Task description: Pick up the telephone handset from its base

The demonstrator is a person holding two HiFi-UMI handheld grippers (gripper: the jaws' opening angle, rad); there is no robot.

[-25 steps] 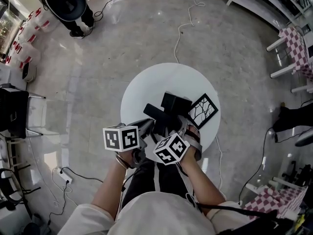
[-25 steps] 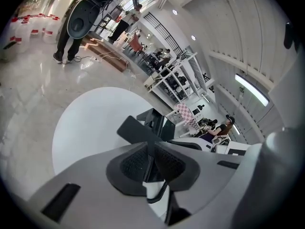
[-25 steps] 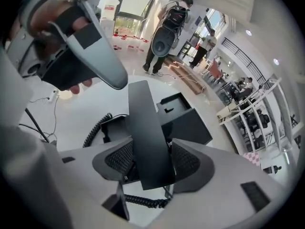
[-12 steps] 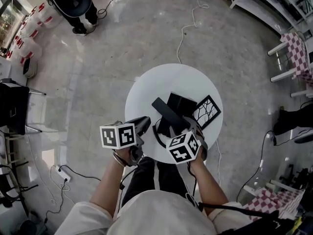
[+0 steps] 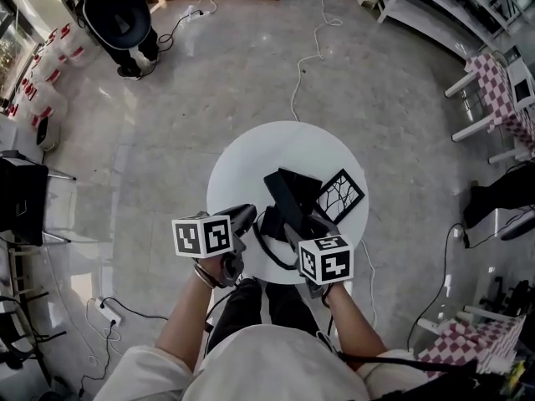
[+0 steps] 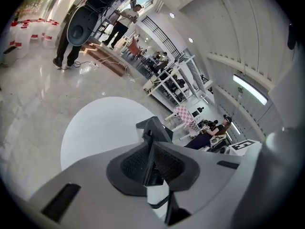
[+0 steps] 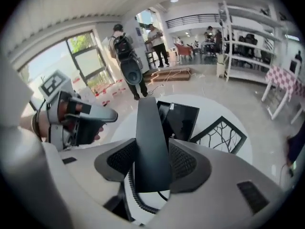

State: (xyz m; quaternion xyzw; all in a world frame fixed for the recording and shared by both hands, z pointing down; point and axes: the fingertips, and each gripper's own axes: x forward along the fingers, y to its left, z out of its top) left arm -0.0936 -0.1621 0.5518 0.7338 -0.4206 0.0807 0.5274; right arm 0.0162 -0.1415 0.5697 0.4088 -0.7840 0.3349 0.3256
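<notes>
Handset (image 7: 151,128) sits gripped between the right gripper's (image 7: 151,165) fingers, which have just been closing, clear of its base (image 5: 303,184), toward the tabletop's (image 5: 251,153) 6 o'clock edge. The left gripper (image 6: 151,161) has its fingers together and holds nothing. If the coiled cord (image 5: 266,242) pulls taut, it could drag the base

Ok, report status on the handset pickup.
Right gripper jaws just been closing, now clamped on handset. Handset up off base. Left gripper shut, empty. Coiled cord hangs slack; nothing blocking.
</notes>
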